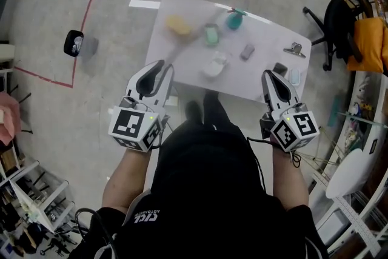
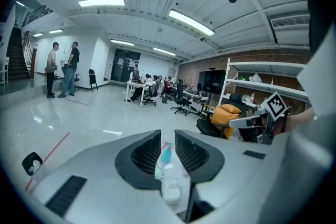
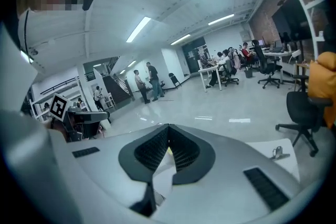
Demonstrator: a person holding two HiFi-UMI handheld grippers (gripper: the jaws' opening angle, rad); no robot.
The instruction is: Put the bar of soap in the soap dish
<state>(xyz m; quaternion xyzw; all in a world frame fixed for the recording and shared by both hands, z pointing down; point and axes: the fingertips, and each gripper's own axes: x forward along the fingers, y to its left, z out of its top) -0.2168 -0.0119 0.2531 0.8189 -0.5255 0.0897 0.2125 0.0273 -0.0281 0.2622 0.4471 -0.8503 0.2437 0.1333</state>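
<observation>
Head view showed the white surface point(image 1: 267, 39) in the upper middle of the frame, with both tools held short of its near edge, lower in the picture. The left tool point(image 1: 162, 67) had its jaws a narrow gap apart and gripped nothing; in the left gripper view only far-off items on the surface showed through the gap. The right tool point(image 1: 270, 74) had its jaws pressed together, empty. The bar of soap point(image 1: 179, 24), taken to be the yellow block at the surface's upper left, lay near but apart from the soap dish point(image 1: 211, 34), taken to be the green item just right of it; blur left both readings uncertain. Also noted: teal bottle point(image 1: 234, 19), white container point(image 1: 215, 63), binder clip point(image 1: 295, 48). Progress judged nil: reach, grasp, carry and placement all remained.
</observation>
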